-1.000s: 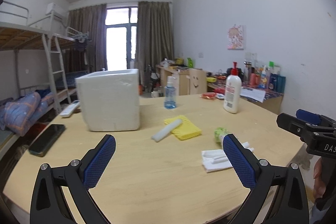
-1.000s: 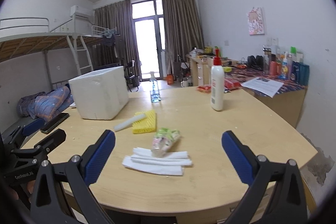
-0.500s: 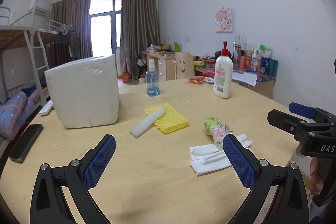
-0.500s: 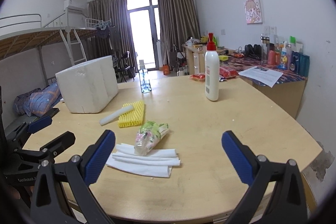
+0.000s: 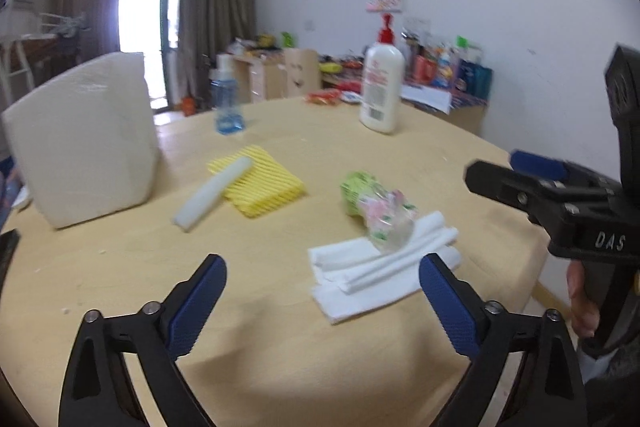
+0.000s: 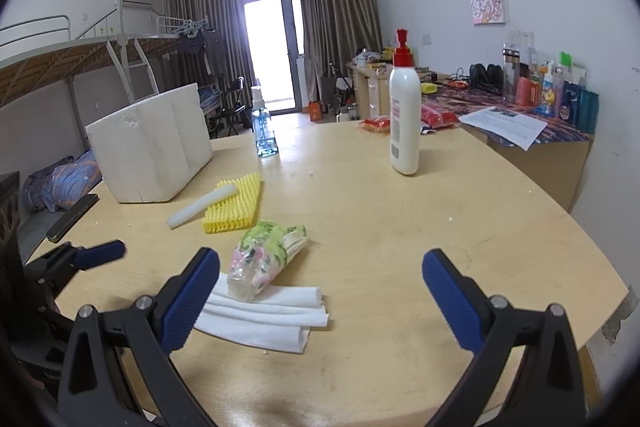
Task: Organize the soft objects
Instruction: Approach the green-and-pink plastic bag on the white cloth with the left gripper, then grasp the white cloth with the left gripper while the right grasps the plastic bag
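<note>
Folded white foam sheets (image 5: pixel 376 279) (image 6: pixel 276 315) lie near the table's front edge, with a flowery green tissue pack (image 5: pixel 376 211) (image 6: pixel 268 255) resting partly on them. Further back a yellow foam net (image 5: pixel 260 183) (image 6: pixel 236 205) lies flat, a white foam stick (image 5: pixel 212 195) (image 6: pixel 200 207) across it. A white foam box (image 5: pixel 84 139) (image 6: pixel 152 151) stands at the left. My left gripper (image 5: pixel 322 283) hovers just short of the white sheets; its wide jaws are closing with nothing between them. My right gripper (image 6: pixel 320 287) hangs open over the sheets' right end, holding nothing.
A white pump bottle (image 5: pixel 380 87) (image 6: pixel 404 123) and a blue spray bottle (image 5: pixel 228 103) (image 6: pixel 262 131) stand at the back of the round wooden table (image 6: pixel 400 227). A dark phone (image 6: pixel 72 217) lies at the left edge. A cluttered desk (image 6: pixel 520 123) lines the right wall.
Both grippers have come forward and tilted down toward the white sheets and tissue pack, which now look larger and nearer. The left view has swung right.
</note>
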The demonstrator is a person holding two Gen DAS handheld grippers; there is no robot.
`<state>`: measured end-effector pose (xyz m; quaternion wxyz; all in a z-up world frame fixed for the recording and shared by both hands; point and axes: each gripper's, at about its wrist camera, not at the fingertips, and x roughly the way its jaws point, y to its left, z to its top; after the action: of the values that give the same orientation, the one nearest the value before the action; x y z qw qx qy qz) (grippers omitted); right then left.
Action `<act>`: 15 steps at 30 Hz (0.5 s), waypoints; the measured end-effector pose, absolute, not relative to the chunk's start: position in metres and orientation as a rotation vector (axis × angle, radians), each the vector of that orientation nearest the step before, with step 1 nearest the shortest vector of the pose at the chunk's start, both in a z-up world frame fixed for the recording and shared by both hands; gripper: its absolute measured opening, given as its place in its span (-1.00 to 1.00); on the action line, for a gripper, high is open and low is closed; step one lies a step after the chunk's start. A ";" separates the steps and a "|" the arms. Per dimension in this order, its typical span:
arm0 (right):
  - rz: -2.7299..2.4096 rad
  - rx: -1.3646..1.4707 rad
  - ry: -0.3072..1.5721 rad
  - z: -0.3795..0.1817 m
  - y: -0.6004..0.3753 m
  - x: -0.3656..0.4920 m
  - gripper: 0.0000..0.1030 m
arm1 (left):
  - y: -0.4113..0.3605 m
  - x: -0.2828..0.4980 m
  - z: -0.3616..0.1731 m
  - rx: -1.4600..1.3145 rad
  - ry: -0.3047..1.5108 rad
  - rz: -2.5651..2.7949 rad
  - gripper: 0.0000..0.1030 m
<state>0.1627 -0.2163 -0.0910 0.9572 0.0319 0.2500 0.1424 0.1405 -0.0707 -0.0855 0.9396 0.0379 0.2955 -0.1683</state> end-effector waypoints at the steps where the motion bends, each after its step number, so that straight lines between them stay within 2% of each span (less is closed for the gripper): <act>1: 0.290 0.066 0.511 -0.092 -0.217 0.164 0.99 | -0.074 0.142 -0.087 0.084 0.615 -0.357 0.78; 7: 0.310 0.076 0.542 -0.097 -0.220 0.175 0.99 | -0.087 0.157 -0.091 0.114 0.679 -0.410 0.58; 11: 0.311 0.075 0.560 -0.100 -0.219 0.180 0.99 | -0.097 0.169 -0.100 0.140 0.751 -0.412 0.10; 12: 0.313 0.081 0.562 -0.100 -0.220 0.182 0.99 | -0.097 0.171 -0.102 0.142 0.766 -0.414 0.04; 15: 0.323 0.095 0.575 -0.103 -0.221 0.186 0.99 | -0.103 0.175 -0.106 0.159 0.800 -0.421 0.02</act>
<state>0.1856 -0.2210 -0.1025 0.9451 0.0466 0.2820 0.1587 0.1753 -0.1026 -0.1060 0.8966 0.0767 0.3859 -0.2031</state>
